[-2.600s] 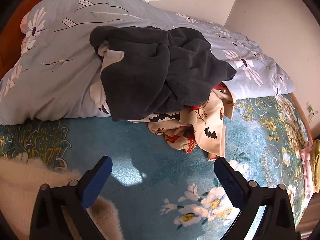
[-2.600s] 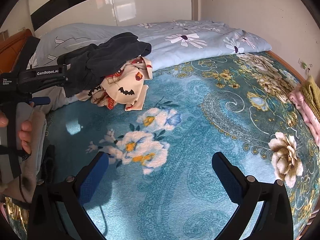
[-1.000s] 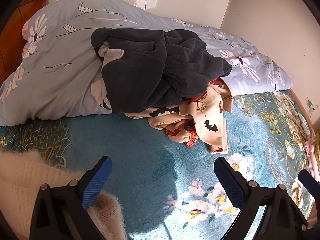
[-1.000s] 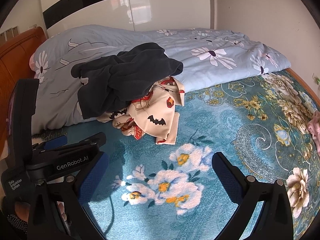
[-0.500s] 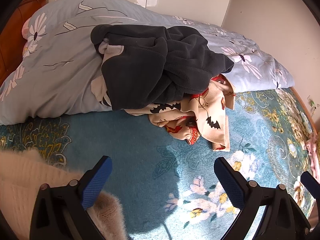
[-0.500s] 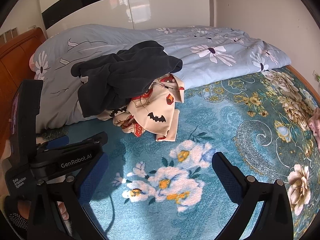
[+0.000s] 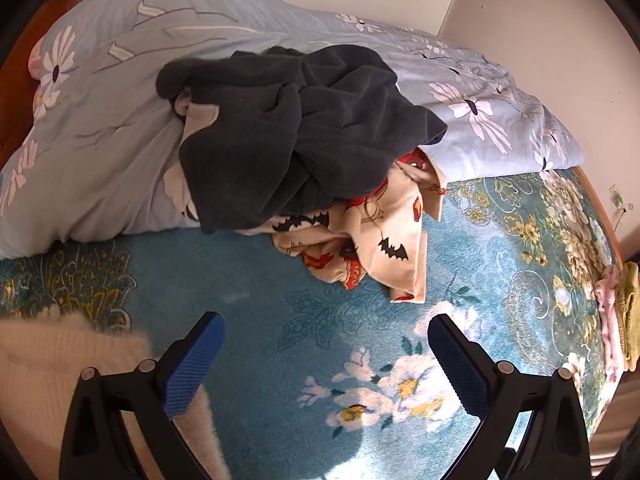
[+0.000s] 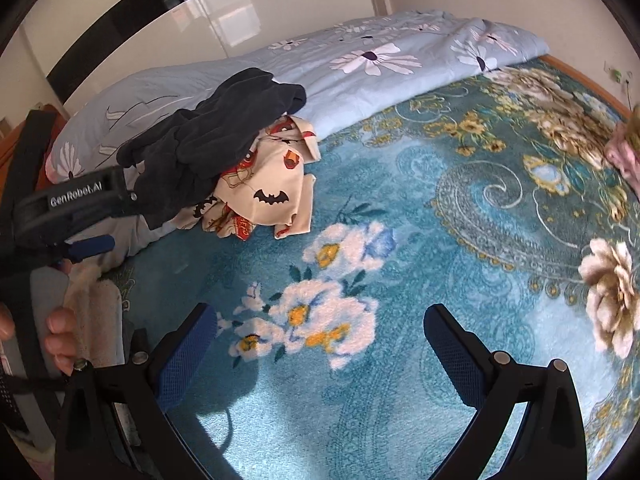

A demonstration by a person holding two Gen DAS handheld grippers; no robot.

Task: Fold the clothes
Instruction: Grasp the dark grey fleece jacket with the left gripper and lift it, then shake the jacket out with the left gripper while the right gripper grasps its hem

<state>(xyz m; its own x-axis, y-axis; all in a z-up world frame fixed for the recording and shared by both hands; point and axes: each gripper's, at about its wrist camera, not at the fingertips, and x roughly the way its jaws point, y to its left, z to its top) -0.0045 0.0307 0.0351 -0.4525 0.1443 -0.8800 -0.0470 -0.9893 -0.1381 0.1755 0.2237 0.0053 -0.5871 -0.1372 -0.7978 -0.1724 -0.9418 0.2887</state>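
Dark fleece garment (image 7: 296, 136) lies crumpled over the bat-print garment (image 7: 384, 240) against the duvet (image 7: 100, 100) at the bed's (image 7: 248, 292) far edge, and we, left gripper (image 7: 326, 364) and right gripper (image 8: 320, 352) both spread and empty, judge reaching for a piece likeliest.

Dark fleece (image 7: 296, 136): charcoal, crumpled, heaped on top of the pile, well ahead of the left fingers, slightly left of centre. Bat-print garment (image 7: 380, 240): cream with black bats and red figures, bunched, half under the fleece, spilling toward the fingers. From the right fingers, both lie ahead to the left.
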